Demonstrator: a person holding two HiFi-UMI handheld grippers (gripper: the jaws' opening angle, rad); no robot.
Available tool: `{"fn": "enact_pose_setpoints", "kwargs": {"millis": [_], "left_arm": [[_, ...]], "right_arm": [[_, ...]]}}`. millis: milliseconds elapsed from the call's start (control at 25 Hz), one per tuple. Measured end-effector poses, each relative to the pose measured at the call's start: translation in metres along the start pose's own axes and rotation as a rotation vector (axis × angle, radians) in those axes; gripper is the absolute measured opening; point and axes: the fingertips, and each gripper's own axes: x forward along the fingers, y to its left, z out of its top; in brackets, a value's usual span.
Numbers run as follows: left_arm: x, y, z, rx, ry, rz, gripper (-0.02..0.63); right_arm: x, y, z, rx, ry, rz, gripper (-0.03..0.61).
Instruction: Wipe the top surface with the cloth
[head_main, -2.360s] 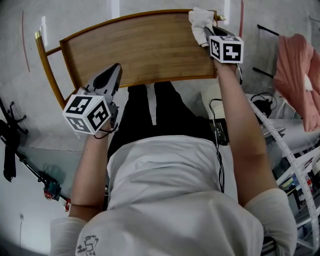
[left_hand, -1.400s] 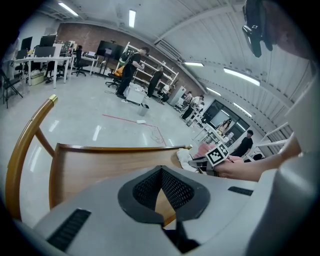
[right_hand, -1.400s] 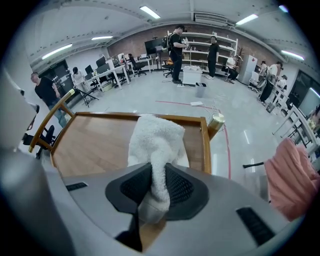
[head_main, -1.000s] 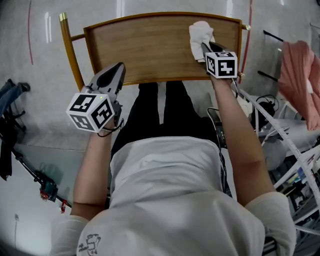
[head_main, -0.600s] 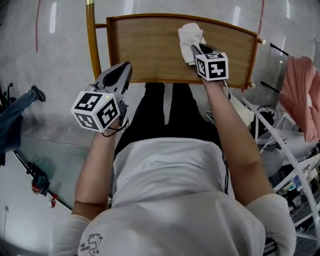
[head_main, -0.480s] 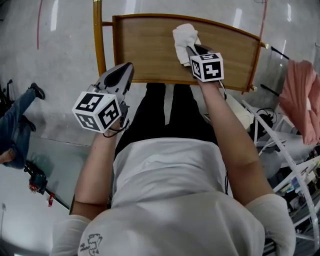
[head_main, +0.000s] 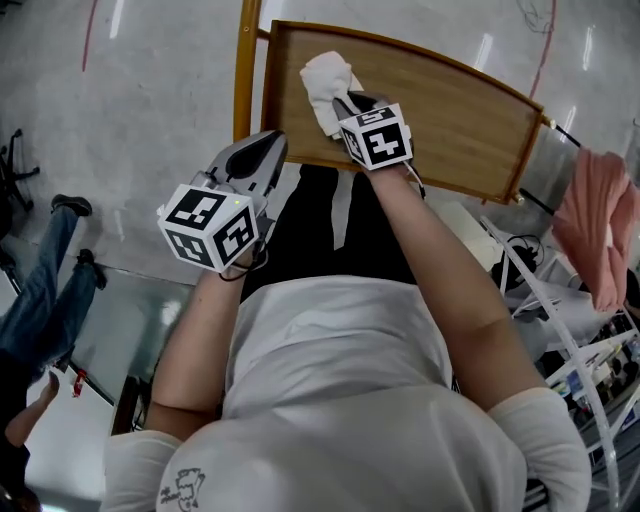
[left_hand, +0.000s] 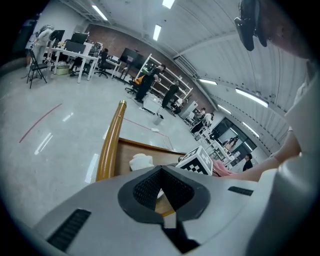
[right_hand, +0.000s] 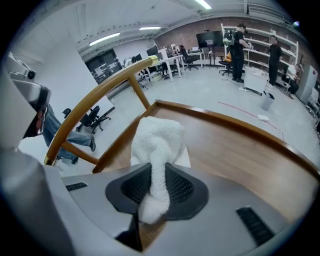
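Between the right gripper's (right_hand: 156, 189) jaws lies the cloth (right_hand: 158, 136).

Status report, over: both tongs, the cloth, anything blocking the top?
Right tongs shut on the cloth, cloth on the wooden top near its left end. Left tongs shut, empty, by the near edge. Nothing blocking.

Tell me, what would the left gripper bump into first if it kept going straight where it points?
Probably the near edge of the wooden top, close to its left corner: the left gripper aims there. The white cloth lies further along. Depth is hard to judge, so it might pass just beside the edge.
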Motion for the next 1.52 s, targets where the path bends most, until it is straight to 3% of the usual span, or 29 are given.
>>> {"fn": "enact_pose_setpoints", "kwargs": {"millis": [440,840,1120,1520], "left_arm": [[-0.028,0.015,0.0,-0.028,-0.051,0.021,0.006],[-0.034,0.002,-0.004,-0.02,-0.061,0.028,0.006],[-0.022,-0.03,0.005,0.031,-0.065,0.014,0.006],[0.004,-0.116,0.043,0.185,-0.103,-0.035,0.006]], "right_arm": [[0.033,0.067,0.024,-0.128,0.036,0.084,0.084],[0.02,0.065,0.028,-0.14,0.011,0.079,0.084],[-0.024,0.042,0.027,-0.106,-0.059,0.065,0.084],[-0.144,-0.042,0.026,-0.042,-0.209,-0.012,0.084]]}}
